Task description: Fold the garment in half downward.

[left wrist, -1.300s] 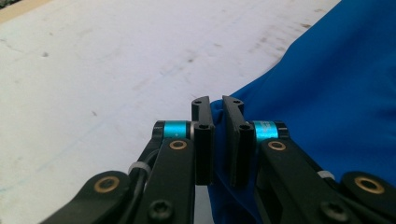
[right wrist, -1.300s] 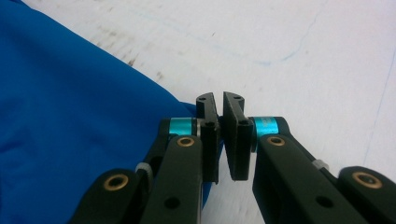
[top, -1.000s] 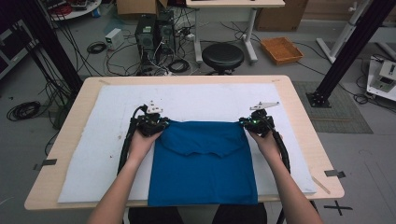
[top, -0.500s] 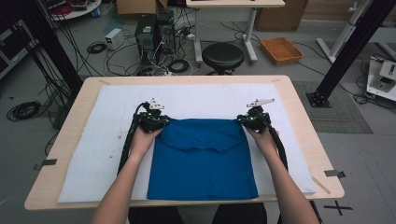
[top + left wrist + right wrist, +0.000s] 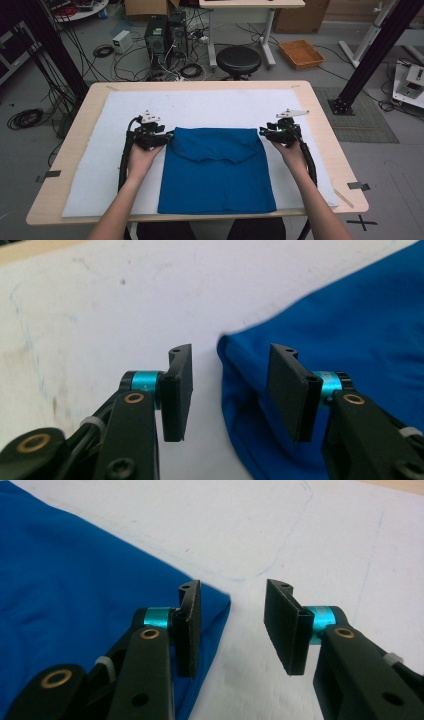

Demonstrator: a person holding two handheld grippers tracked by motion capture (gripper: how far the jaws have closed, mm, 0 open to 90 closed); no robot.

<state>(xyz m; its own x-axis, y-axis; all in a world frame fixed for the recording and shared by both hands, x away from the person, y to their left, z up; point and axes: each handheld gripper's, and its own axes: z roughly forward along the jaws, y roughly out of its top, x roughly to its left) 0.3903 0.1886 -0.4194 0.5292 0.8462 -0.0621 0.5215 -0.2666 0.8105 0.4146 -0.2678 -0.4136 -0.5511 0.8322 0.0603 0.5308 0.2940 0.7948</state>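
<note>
Now letting go of a fold just laid: blue garment (image 5: 217, 170) lying flat at the centre of the white mat (image 5: 100, 165) on the wooden table (image 5: 325, 130), folded top edge across mid-frame, collar flap turned down. Best done by drawing both tongs straight outward, low and level, without snagging the top corners; then smoothing any ripple before the next fold.

Left gripper (image 5: 159, 138) at the garment's upper left corner: jaws just opened to a moderate gap, corner of cloth (image 5: 235, 370) lying loose between them, unpinched. Right gripper (image 5: 270, 133) at the upper right corner: likewise just opened, released, cloth corner (image 5: 217, 605) beside one pad, nothing grasped.
</note>
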